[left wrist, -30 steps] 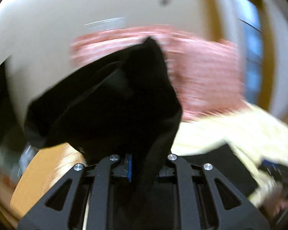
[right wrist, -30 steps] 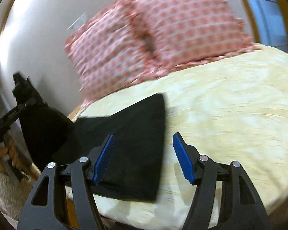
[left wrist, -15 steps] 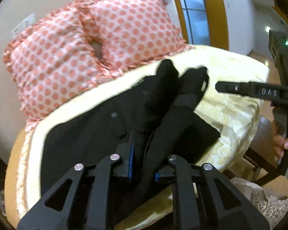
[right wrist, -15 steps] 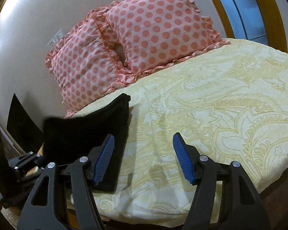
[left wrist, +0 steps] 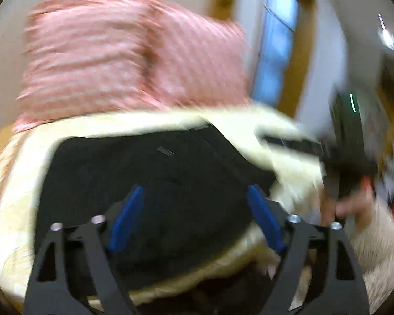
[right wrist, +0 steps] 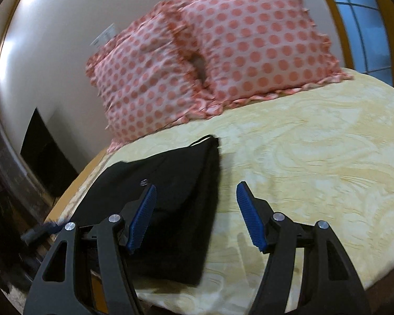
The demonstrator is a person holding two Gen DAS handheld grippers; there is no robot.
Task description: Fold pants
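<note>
Folded pants (right wrist: 170, 204) lay on bed (right wrist: 315, 157); left gripper (left wrist: 194, 210) and right gripper (right wrist: 194, 212) both released, empty.

My grippers (right wrist: 195, 208) are black skeletal frames. Silver screws stud them. I see ribbed blue pads (right wrist: 141, 216).

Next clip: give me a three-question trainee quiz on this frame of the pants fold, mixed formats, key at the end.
1. True or false: the left gripper is clamped on the black pants.
2. Multiple choice: the pants lie on A) a wooden floor, B) the yellow bedspread, C) the polka-dot pillows.
3. Fill in: the right gripper has its jaws ____ and holds nothing.

Key: 1 false, its jaws stand apart; 2 B; 3 open.
</note>
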